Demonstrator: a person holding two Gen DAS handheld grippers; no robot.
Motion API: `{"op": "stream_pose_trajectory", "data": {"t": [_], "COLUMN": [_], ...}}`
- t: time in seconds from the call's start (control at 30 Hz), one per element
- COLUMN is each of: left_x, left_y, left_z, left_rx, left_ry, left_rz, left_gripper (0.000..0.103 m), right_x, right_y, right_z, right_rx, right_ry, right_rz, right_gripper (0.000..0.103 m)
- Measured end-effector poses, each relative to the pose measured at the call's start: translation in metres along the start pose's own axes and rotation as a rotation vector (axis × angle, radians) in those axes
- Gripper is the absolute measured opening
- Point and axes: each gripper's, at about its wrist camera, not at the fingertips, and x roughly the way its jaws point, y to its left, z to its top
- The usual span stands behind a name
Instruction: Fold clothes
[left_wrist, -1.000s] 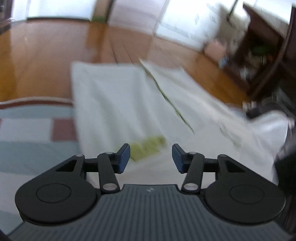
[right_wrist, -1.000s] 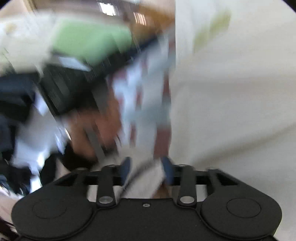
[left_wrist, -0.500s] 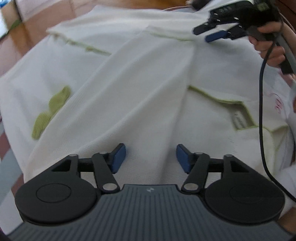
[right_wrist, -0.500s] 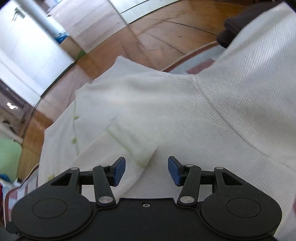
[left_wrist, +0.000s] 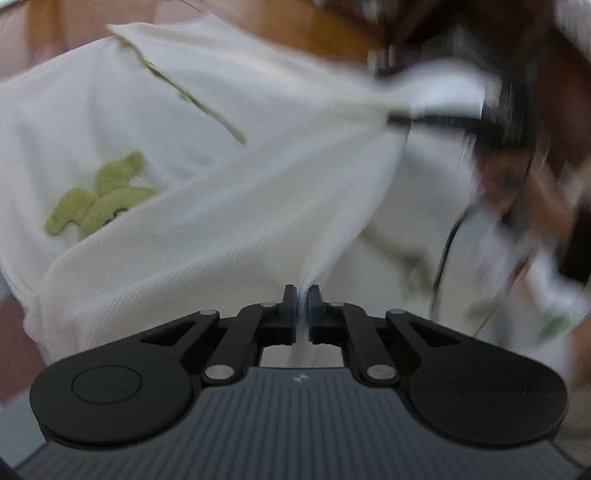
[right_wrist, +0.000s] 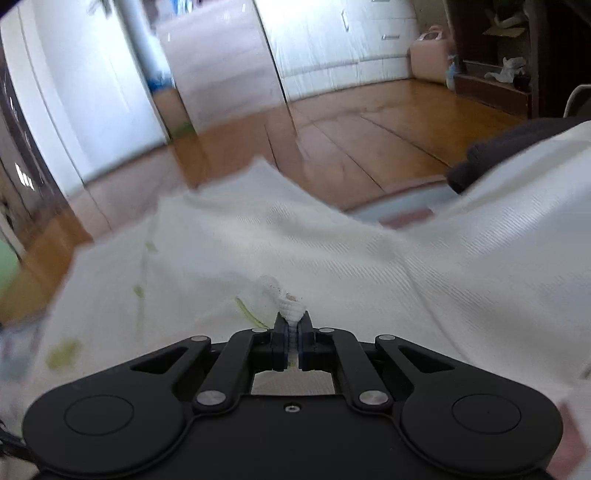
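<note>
Left wrist view: my left claw (left_wrist: 301, 295) is pinched nearly closed on a fold of the white shirt (left_wrist: 229, 206), the cloth drawn into a taut ridge that runs from my blue pads up toward the upper right of the frame. There the shirt's other end is bunched at a blurred dark shape, my right claw (left_wrist: 397, 118) as far as I can tell. The shirt fills the middle and left of the frame, with a green embroidered patch (left_wrist: 99, 195) at the left and a thin green trim line (left_wrist: 195, 101) above it. I cannot read any writing; a small mark on my claw's grey body is too small to tell.

In the right wrist view, my right claw (right_wrist: 293, 328) is closed tight on a crumpled nub of the same white shirt (right_wrist: 332, 258), which spreads across the lower frame. Beyond it lies the wooden floor (right_wrist: 369, 140), and a dark garment (right_wrist: 491, 155) sits at the right edge.
</note>
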Motion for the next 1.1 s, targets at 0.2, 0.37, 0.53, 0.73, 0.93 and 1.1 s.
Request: {"op": "stream_pose_trajectory", "data": {"t": [0.2, 0.37, 0.53, 0.73, 0.93, 1.1], "left_x": [0.011, 0.008, -0.002, -0.01, 0.007, 0.02], "left_y": [-0.018, -0.017, -0.041, -0.096, -0.134, -0.148], "left_z": [0.004, 0.007, 0.018, 0.069, 0.11, 0.123], "left_rx": [0.03, -0.283, -0.493, -0.261, -0.187, -0.148], "left_ry": [0.028, -0.013, -0.071, -0.156, -0.229, -0.237], "left_rz": [-0.034, 0.29, 0.338, 0.415, 0.316, 0.327], "left_gripper": [0.045, 0.045, 0.045, 0.055, 0.055, 0.055], "right_x": [-0.007, -0.034, -0.07, -0.134, -0.122, -0.112], "right_y": [-0.042, -0.059, -0.086, -0.127, -0.17, -0.206], "right_z": [-0.013, -0.003, 0.003, 0.036, 0.051, 0.064], "right_rx": [0.259, 0.238, 0.276, 0.174, 0.267, 0.345], "right_ry": [0.047, 0.002, -0.073, -0.193, -0.216, -0.234], "right_rz": [0.033, -0.011, 0.004, -0.129, -0.204, -0.267], "right_gripper": [0.025, 0.041, 0.048, 0.062, 0.062, 0.065]}}
